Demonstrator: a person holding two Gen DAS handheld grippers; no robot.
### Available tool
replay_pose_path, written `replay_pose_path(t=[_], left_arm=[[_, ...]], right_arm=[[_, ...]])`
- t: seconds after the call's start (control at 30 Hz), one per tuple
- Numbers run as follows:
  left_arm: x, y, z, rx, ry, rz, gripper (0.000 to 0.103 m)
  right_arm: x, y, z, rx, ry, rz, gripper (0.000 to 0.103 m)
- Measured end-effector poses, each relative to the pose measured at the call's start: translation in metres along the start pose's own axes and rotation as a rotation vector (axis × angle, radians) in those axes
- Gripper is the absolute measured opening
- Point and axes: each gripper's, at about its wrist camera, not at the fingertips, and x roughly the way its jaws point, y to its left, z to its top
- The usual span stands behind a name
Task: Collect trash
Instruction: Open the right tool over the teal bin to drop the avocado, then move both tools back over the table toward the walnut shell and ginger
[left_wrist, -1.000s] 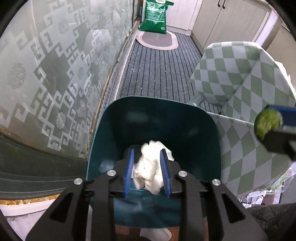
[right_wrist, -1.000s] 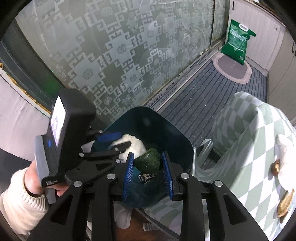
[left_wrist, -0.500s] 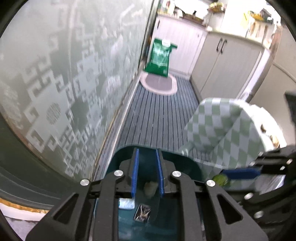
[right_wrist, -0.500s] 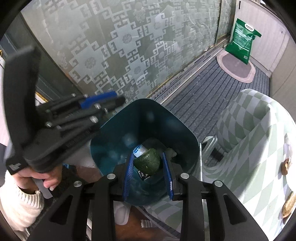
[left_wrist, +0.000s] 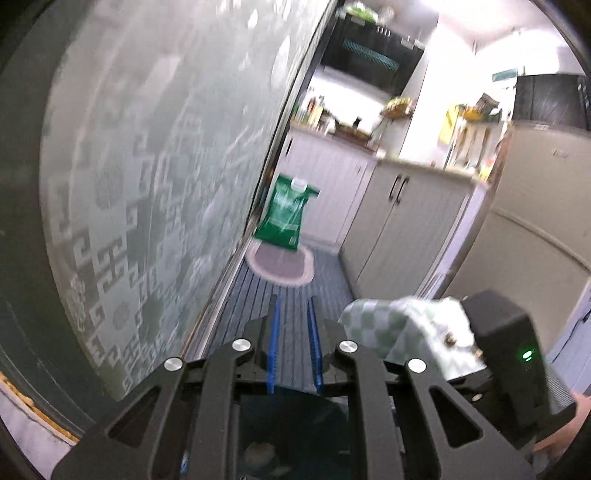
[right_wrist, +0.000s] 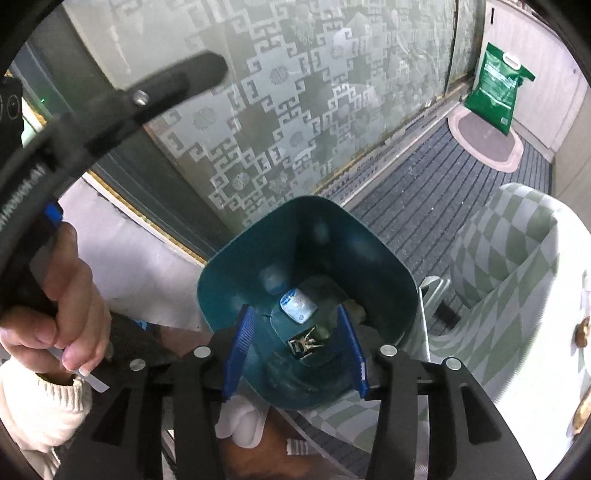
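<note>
right gripper spread wide and empty above the teal bin; trash lies at its bottom; left gripper parted, empty, pointing down the floor.

Wide-open mouth of the teal bin straight below the spread blue fingers of the right gripper, free to enter. Hemmed at 3 o'clock by the checkered table edge, at 11 by the patterned glass door. Crowded at 9 o'clock by the left hand. Bare striped floor mat toward 1 o'clock.
</note>
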Motion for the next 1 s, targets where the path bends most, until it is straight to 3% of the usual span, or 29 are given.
replay_pose_path(t=[0.27, 0.5, 0.8, 1.0], left_arm=[[-0.011, -0.016, 0.011, -0.008, -0.078, -0.086, 0.015], [-0.001, -0.036, 0.010, 0.026, -0.062, -0.129, 0.015], [0.009, -0.060, 0.006, 0.030, -0.040, -0.190, 0.022], [0.029, -0.092, -0.004, 0.095, 0.035, -0.256, 0.027]], right_arm=[[-0.043, -0.014, 0.001, 0.026, -0.149, -0.041, 0.047], [-0.084, -0.044, -0.007, 0.083, -0.251, -0.101, 0.047], [-0.127, -0.093, -0.037, 0.178, -0.319, -0.196, 0.047], [-0.154, -0.125, -0.069, 0.246, -0.362, -0.248, 0.047]])
